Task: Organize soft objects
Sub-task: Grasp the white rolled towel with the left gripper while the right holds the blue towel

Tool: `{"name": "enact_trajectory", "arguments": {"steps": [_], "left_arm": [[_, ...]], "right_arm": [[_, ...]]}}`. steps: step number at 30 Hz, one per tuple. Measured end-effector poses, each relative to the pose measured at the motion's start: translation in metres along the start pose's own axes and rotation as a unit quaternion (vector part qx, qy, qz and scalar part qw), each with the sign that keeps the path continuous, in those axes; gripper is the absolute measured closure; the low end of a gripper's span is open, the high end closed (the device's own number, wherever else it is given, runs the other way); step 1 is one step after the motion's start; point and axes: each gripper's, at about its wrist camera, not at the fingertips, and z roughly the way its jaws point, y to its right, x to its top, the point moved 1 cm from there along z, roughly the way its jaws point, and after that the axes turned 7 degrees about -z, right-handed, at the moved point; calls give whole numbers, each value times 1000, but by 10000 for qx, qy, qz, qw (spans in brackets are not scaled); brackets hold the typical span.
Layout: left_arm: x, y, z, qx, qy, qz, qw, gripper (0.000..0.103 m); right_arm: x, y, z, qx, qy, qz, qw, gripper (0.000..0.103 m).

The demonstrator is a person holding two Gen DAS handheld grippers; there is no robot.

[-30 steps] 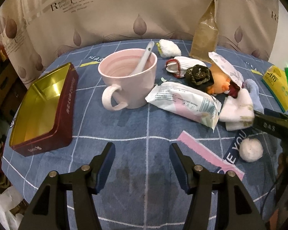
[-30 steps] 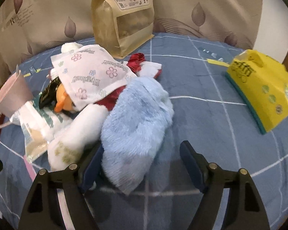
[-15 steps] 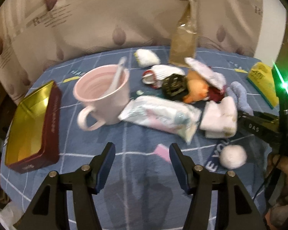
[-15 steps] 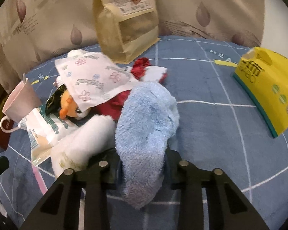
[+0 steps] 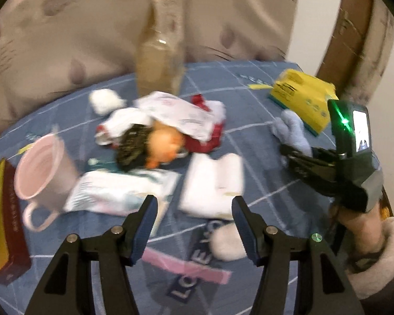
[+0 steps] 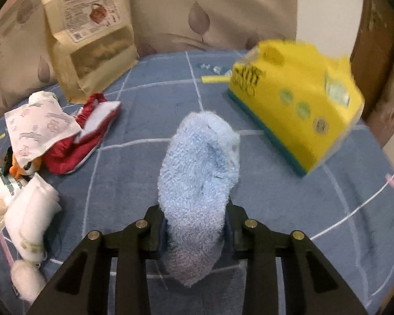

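Lifted away from the pile, the fluffy blue sock (image 6: pixel 197 183) now hangs clear of the white sock (image 6: pixel 29 220), clamped between the fingers of the right hand-held gripper (image 6: pixel 195 232) with the yellow tissue pack (image 6: pixel 296 105) ahead to its right. Jaws apart, the left hand-held gripper (image 5: pixel 194 219) hovers over the blue checked worktop (image 5: pixel 249 136), the folded white sock just ahead.

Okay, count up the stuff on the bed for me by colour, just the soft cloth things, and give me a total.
Light blue: 1, the fuzzy sock in the right gripper.
White: 3, folded socks, pompom, small fluffy piece.
Red and white: 1, cloth pouch.
Total: 5.
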Motion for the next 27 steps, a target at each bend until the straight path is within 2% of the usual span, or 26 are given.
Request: {"name": "enact_trajectory", "arguments": {"steps": [3, 7, 10, 13, 16, 17, 18, 20, 27], "left_arm": [[4, 15, 15, -40, -198, 194, 9996, 42], [8, 24, 42, -48, -462, 293, 9985, 42], [8, 22, 65, 82, -717, 255, 9971, 42], [10, 19, 79, 293, -802, 300, 9959, 42], [16, 15, 85, 258, -862, 206, 9957, 43], [18, 12, 84, 277, -837, 115, 9960, 59], [19, 8, 83, 332, -809, 38, 9962, 69], [22, 2, 81, 246, -831, -104, 9962, 76], [24, -4, 56, 31, -653, -234, 9976, 80]], "right_arm": [[0, -5, -1, -136, 51, -204, 9997, 72], [2, -3, -1, -97, 36, -211, 9997, 72], [2, -2, 0, -76, 34, -198, 9998, 72], [-2, -6, -1, -127, 25, -255, 9996, 71], [-1, -6, -1, -111, 20, -251, 9996, 70], [0, -5, -1, -98, 19, -250, 9996, 69], [0, -6, 0, -102, 18, -257, 9996, 69], [0, -6, 0, -116, 15, -273, 9996, 69], [1, -7, 0, -135, 11, -291, 9995, 68]]}}
